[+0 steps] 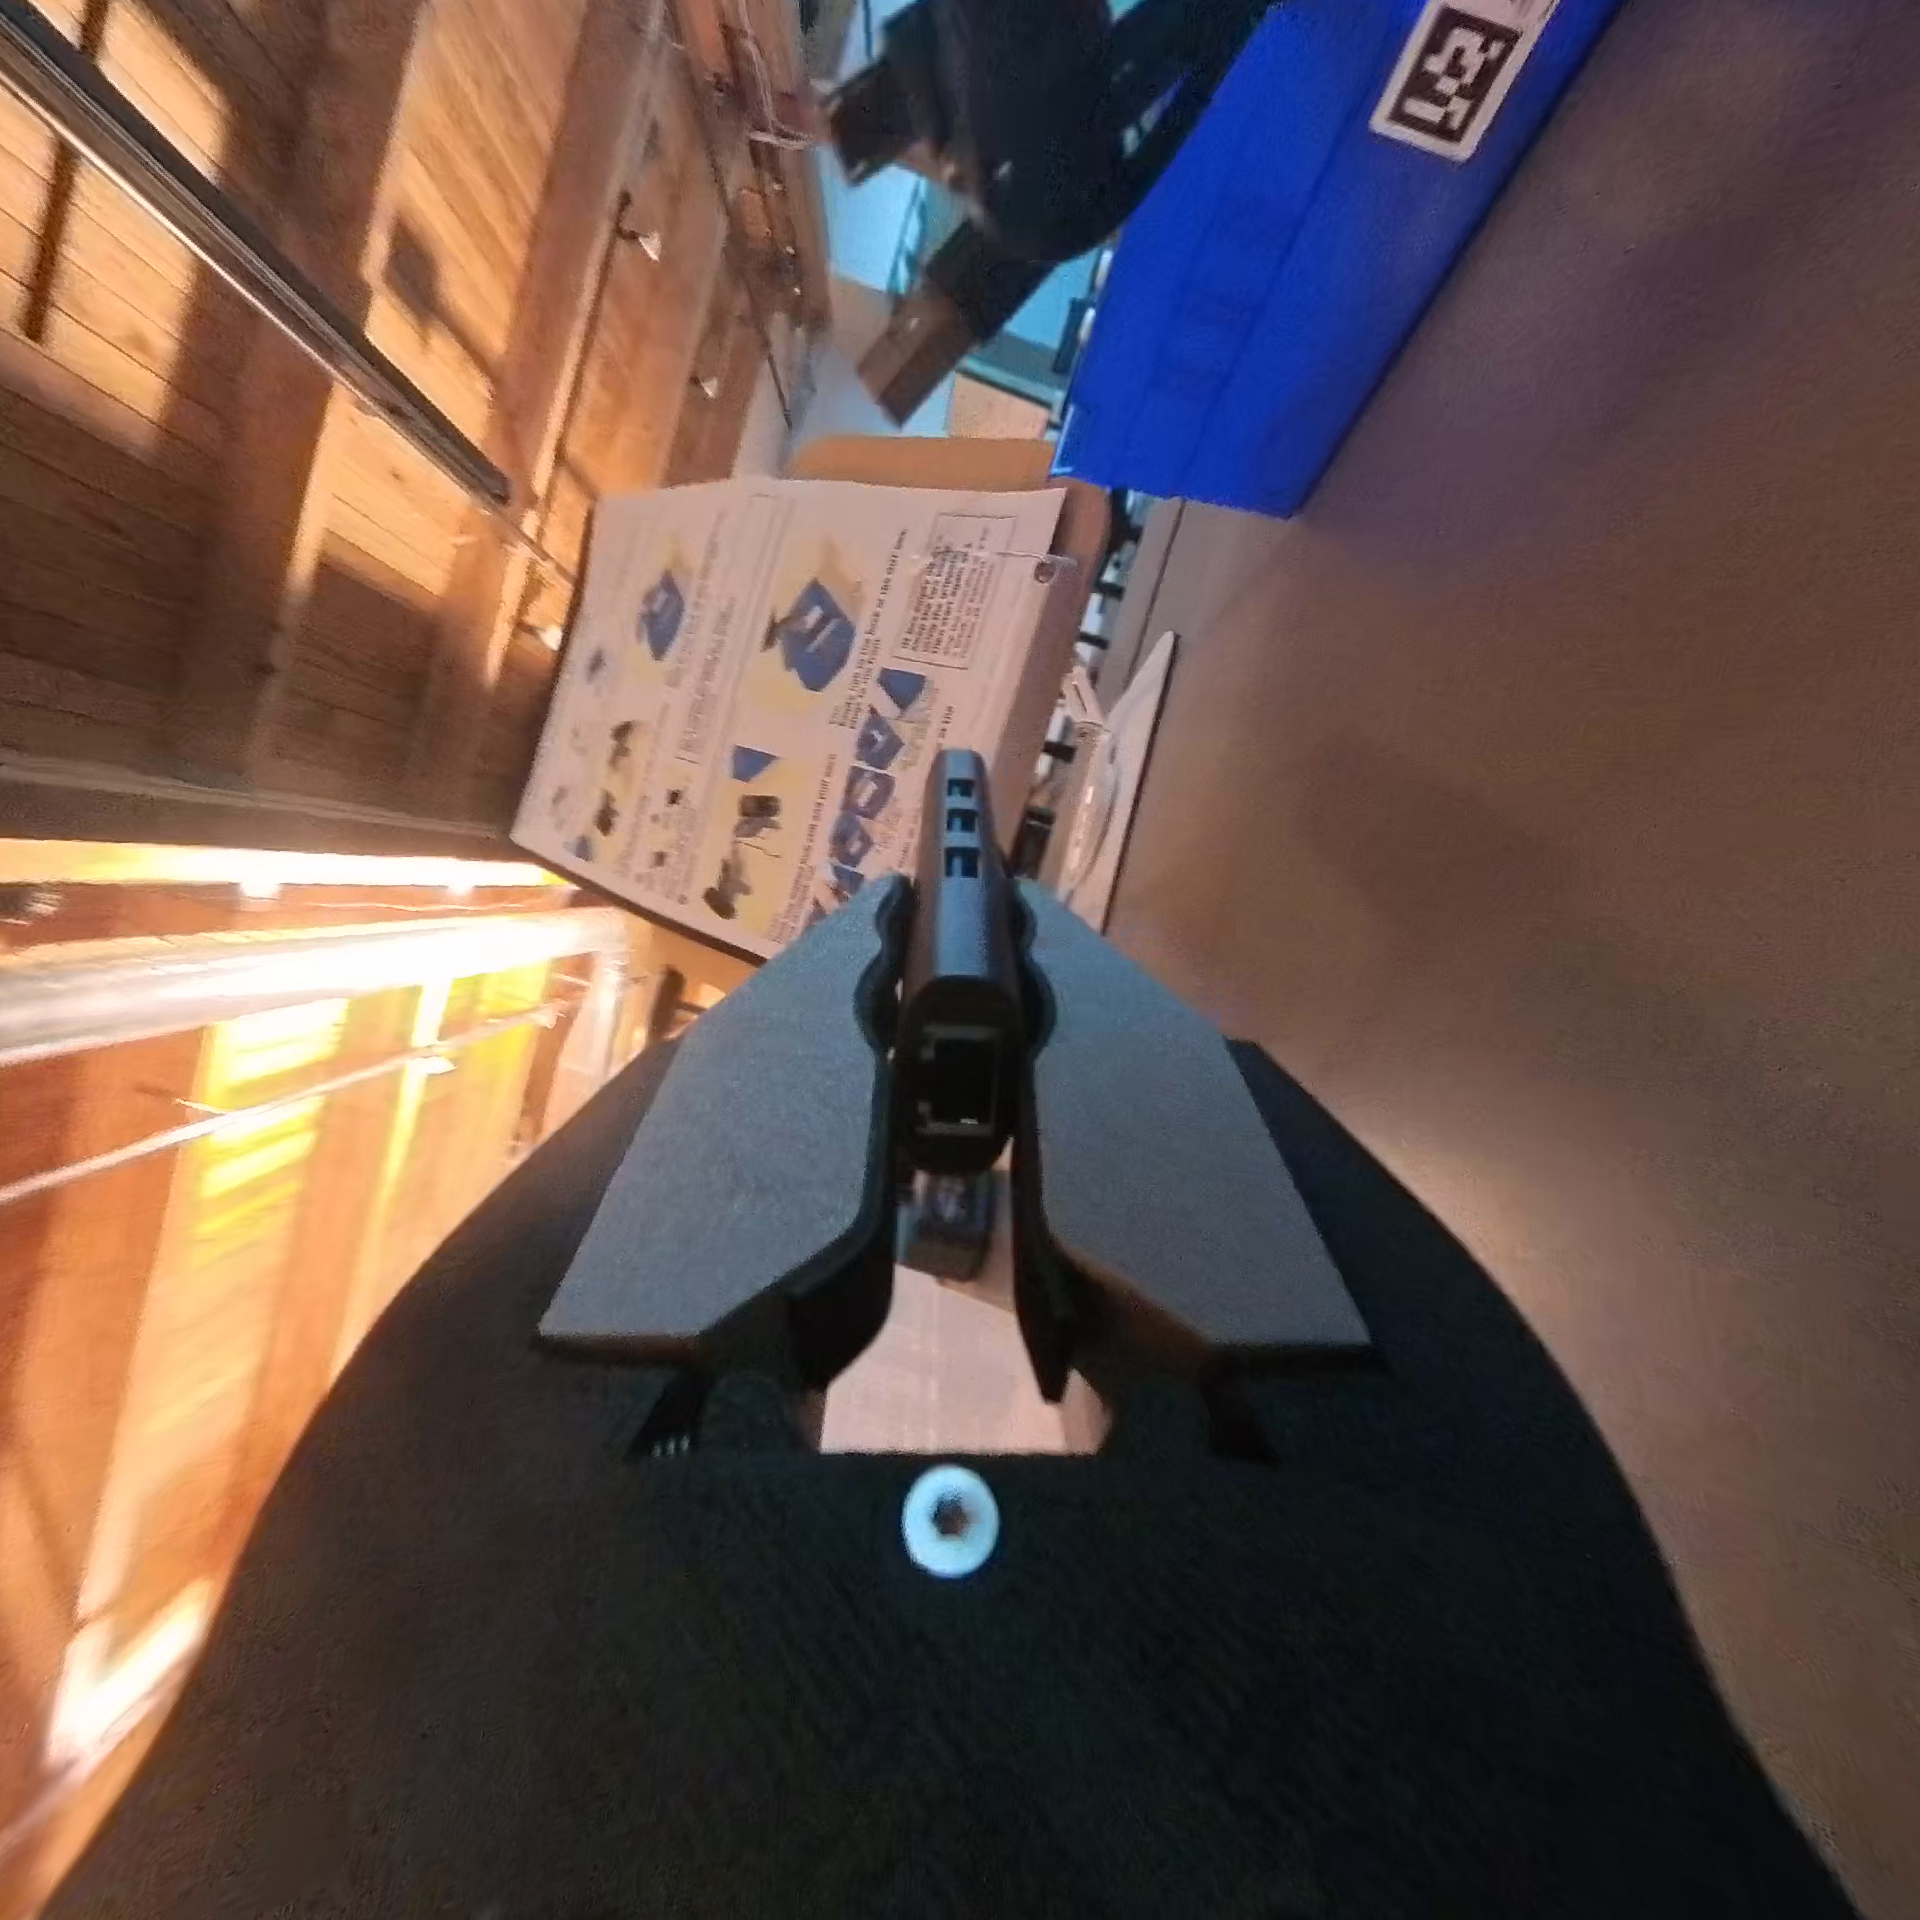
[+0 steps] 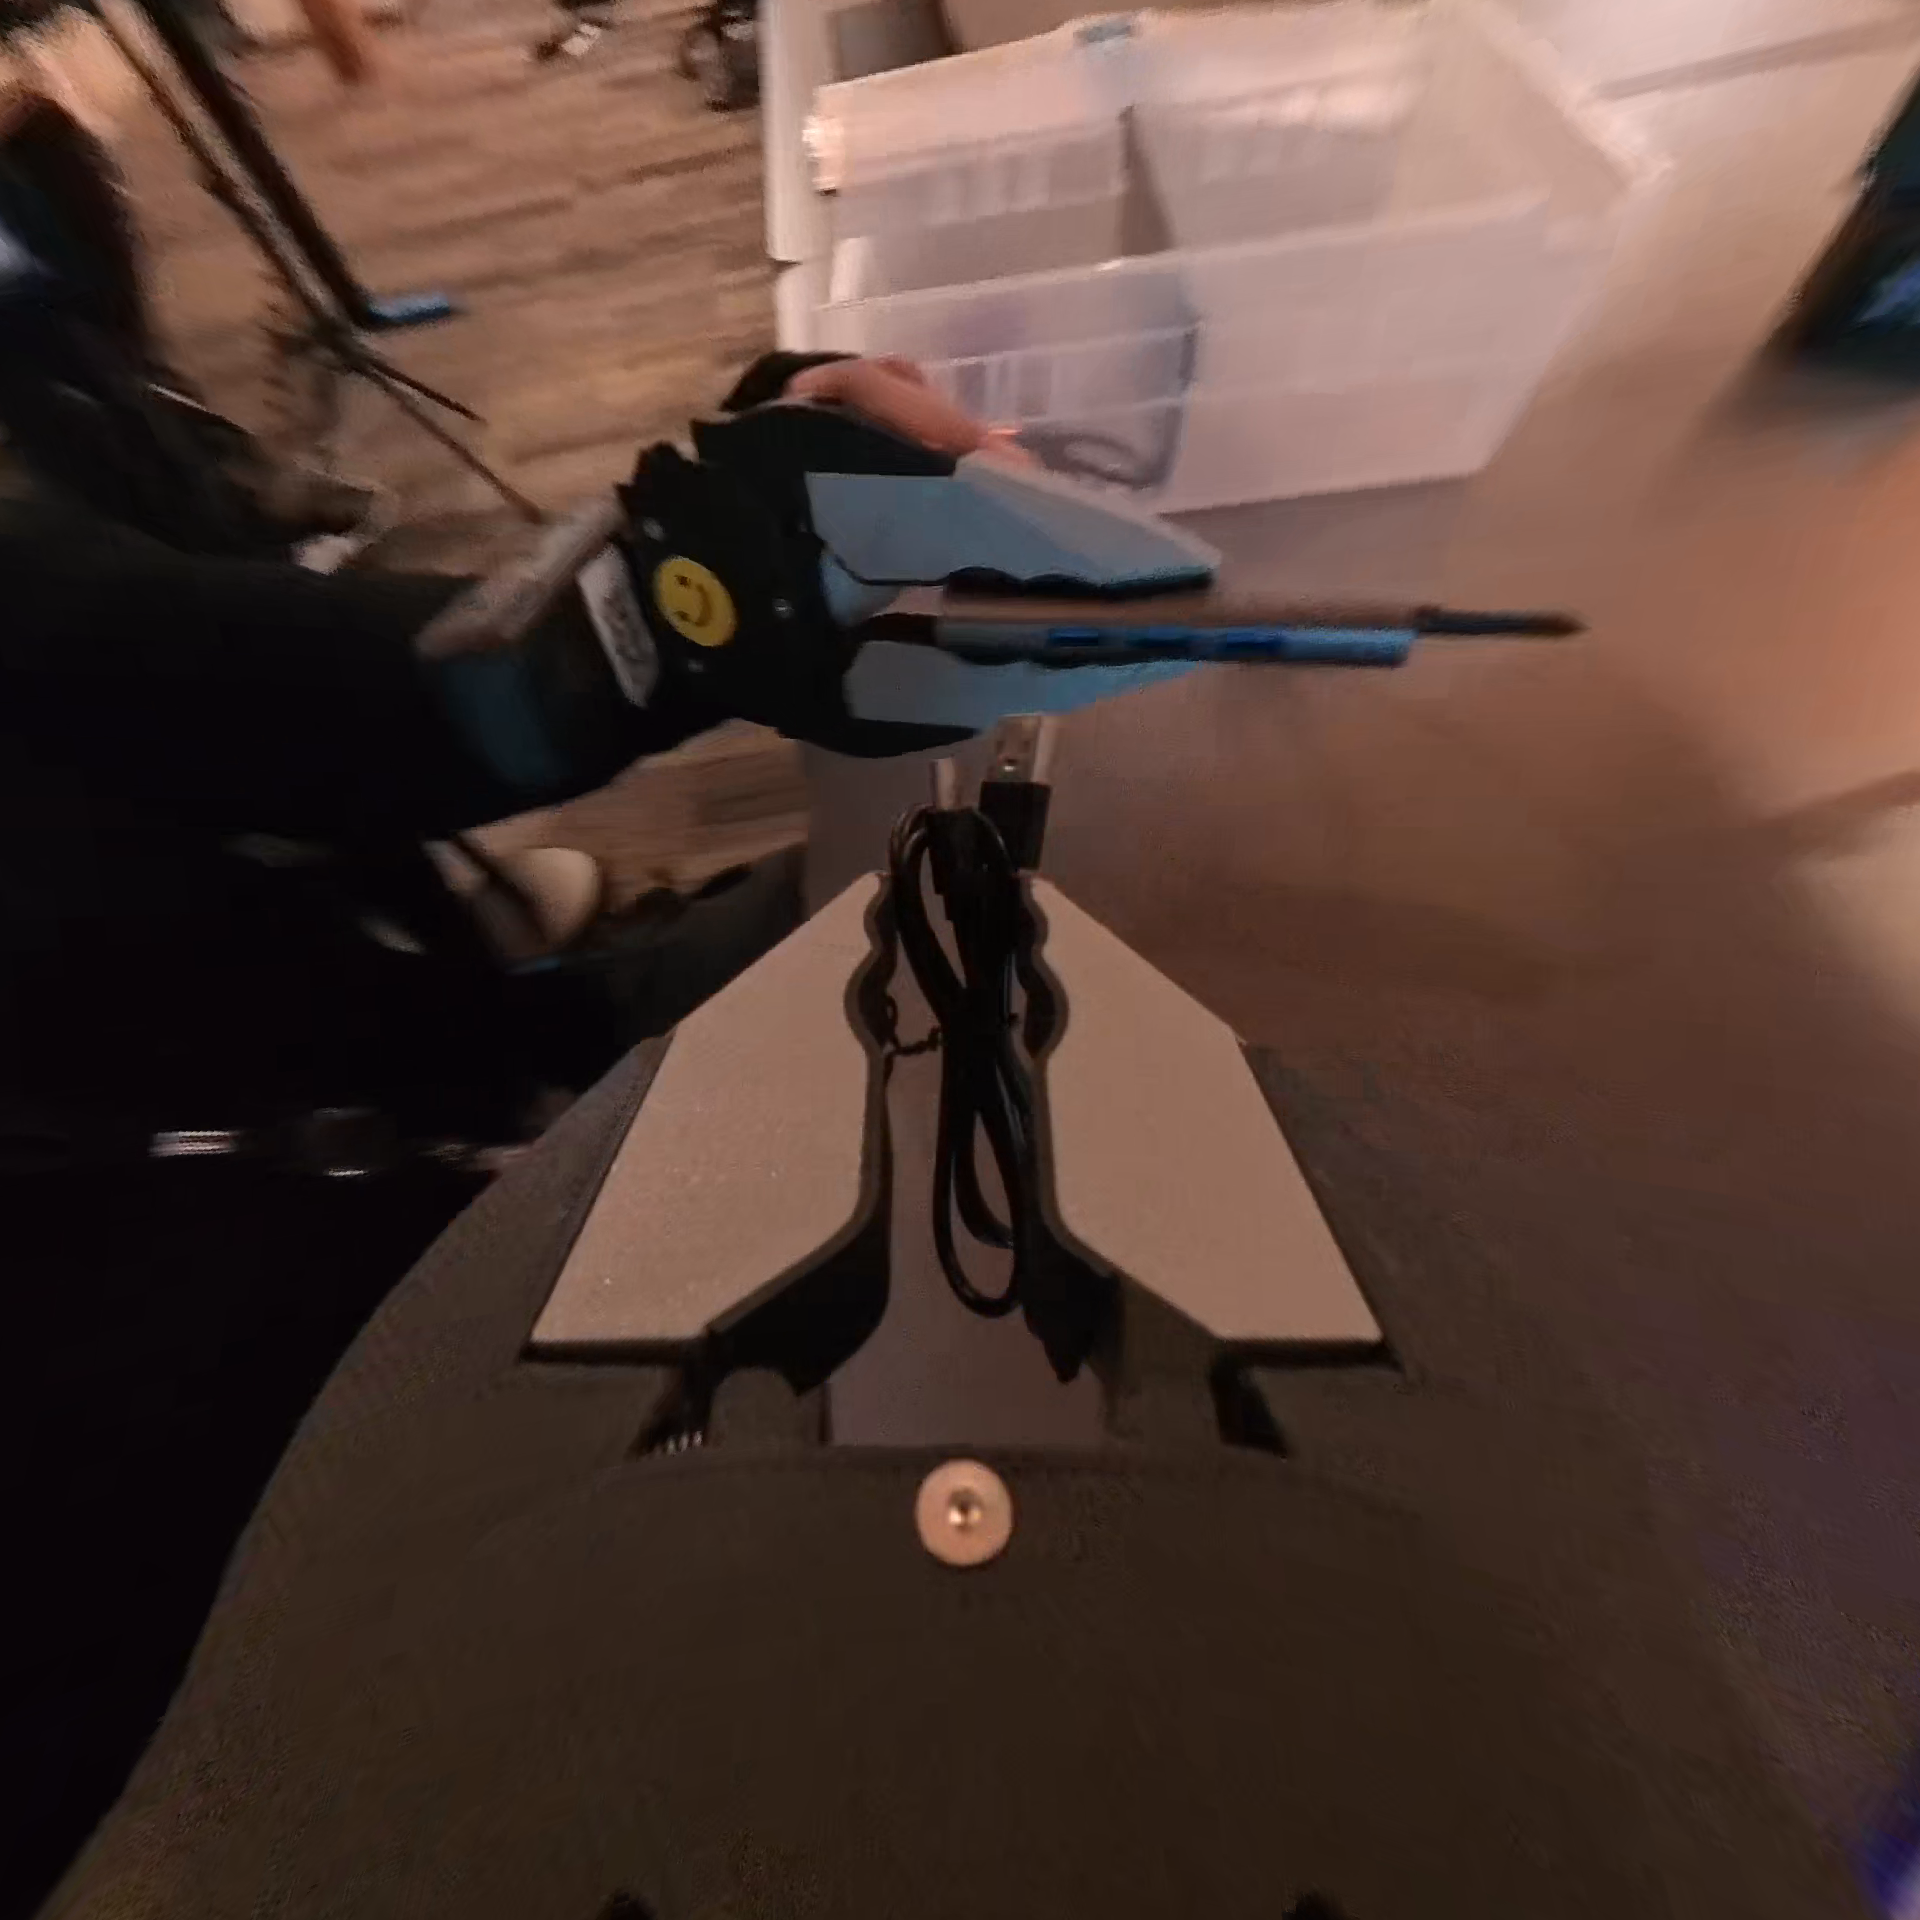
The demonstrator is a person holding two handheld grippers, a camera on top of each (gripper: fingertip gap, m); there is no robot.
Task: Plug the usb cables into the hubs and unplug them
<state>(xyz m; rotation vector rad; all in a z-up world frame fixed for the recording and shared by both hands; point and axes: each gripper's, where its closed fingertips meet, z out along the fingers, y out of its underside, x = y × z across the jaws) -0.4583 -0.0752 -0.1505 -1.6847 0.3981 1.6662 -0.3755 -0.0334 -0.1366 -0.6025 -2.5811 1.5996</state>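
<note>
Right wrist view blurred throughout. USB cable (image 2: 971, 1049): plug tip runs up behind the left gripper (image 2: 1039, 613), port contact unreadable. Hub (image 2: 1226, 636): near end buried between the fingers. Clear bins (image 2: 1195, 260), upper centre, smeared. Dark thing (image 2: 1870, 260), upper right, cut by the edge. Left wrist view: blue board (image 1: 1299, 239), upper right, cropped.

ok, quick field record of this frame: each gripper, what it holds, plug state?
left gripper: jaws shut on hub, held sideways
right gripper: jaws shut on bundled cable
plug: just below hub's ports, not inserted
surface: brown table
background: clear bins, blue box
</note>
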